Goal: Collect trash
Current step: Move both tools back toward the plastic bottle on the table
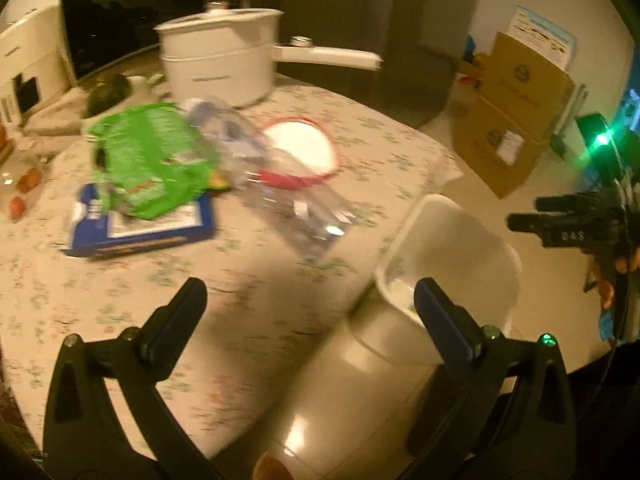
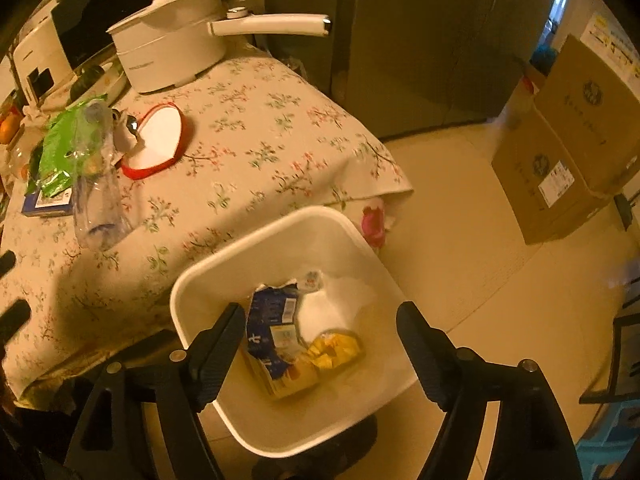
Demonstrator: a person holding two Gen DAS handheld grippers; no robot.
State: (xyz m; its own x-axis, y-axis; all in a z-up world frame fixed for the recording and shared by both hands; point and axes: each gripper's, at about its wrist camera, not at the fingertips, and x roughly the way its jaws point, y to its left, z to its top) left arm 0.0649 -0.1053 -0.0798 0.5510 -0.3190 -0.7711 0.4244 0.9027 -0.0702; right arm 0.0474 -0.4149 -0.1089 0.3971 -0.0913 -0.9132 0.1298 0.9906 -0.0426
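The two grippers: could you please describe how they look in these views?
Both the left gripper and right gripper have black, triangular cut-out frames with silver bolts. Left fingers carry dark blue pads; the right's look black and ribbed. A green light glows on the left frame.

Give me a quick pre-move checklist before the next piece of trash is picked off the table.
1. Left gripper open, nothing between the fingers: ok.
2. Right gripper open over the bin, nothing held: ok.
3. Bin has room above the carton and yellow wrapper: ok.
4. Clear plastic bottle reachable on the table: ok.
5. Green bag lies loose on the blue box: cannot tell.
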